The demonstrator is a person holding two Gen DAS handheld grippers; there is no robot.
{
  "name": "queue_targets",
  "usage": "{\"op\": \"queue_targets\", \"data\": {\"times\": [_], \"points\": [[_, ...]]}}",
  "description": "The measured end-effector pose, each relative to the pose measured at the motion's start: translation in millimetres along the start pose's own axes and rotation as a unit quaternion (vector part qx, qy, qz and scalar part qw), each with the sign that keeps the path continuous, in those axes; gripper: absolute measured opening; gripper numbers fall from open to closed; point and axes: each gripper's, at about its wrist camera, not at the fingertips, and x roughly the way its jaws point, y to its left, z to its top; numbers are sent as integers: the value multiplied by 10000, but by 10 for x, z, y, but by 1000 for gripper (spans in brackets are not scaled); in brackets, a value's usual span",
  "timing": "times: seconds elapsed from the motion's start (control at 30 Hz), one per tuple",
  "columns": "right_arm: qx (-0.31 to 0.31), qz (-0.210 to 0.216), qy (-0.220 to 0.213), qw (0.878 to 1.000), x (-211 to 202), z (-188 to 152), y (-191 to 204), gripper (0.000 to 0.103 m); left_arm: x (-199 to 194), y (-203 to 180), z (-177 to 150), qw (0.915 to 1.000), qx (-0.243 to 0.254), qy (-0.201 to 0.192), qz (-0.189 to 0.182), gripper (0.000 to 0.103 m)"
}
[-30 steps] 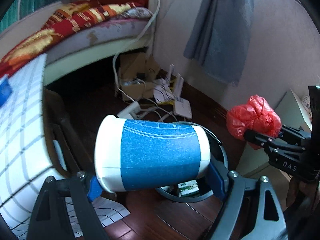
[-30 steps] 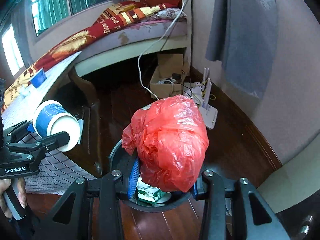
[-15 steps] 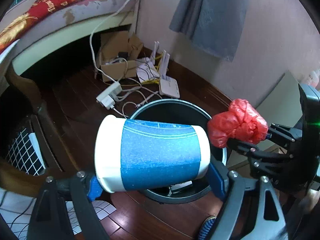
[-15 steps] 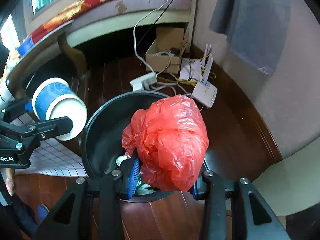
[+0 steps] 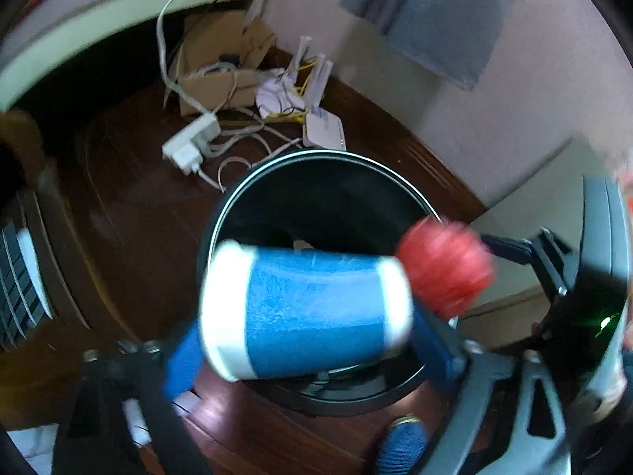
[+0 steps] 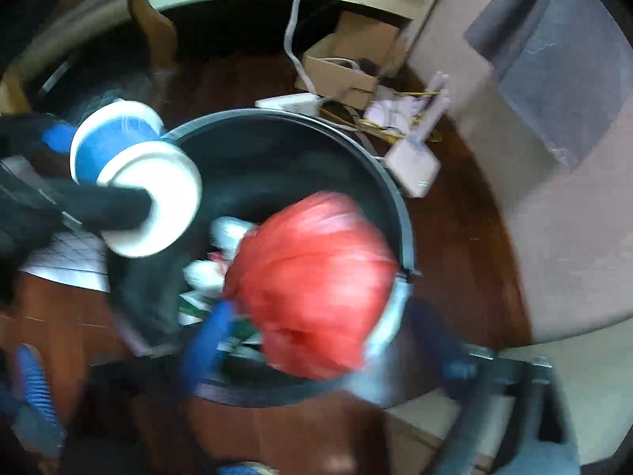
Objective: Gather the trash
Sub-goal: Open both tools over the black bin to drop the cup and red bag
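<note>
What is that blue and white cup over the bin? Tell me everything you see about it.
The cup looks like paper: a blue band around the middle, with white at the wide rim end and at the narrower base. It lies on its side, rim to the left in the left wrist view, between the blue pads of the left gripper, whose jaws are opening. It hangs over the near edge of the round black bin, close beside the red bag. Blur hides finer detail.
</note>
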Motion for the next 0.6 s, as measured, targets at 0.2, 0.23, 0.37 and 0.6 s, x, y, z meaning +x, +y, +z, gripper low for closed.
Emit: {"op": "queue_targets", "data": {"times": [0.2,0.23,0.37,0.6], "points": [[538,-28,17,9985,-19,-62,-227,103,40,56,-88,9990,-7,-11,451,103],[599,-67,37,9982,-13,-74,-241,103,38,53,-103,9984,39,-48,567,103],[874,-81,103,9961,0,-88,-300,103,21,45,-146,9972,87,-120,726,103],[1033,-53,72,9946,-45,-42,-291,103,-42,61,-205,9961,116,-172,861,103]]}}
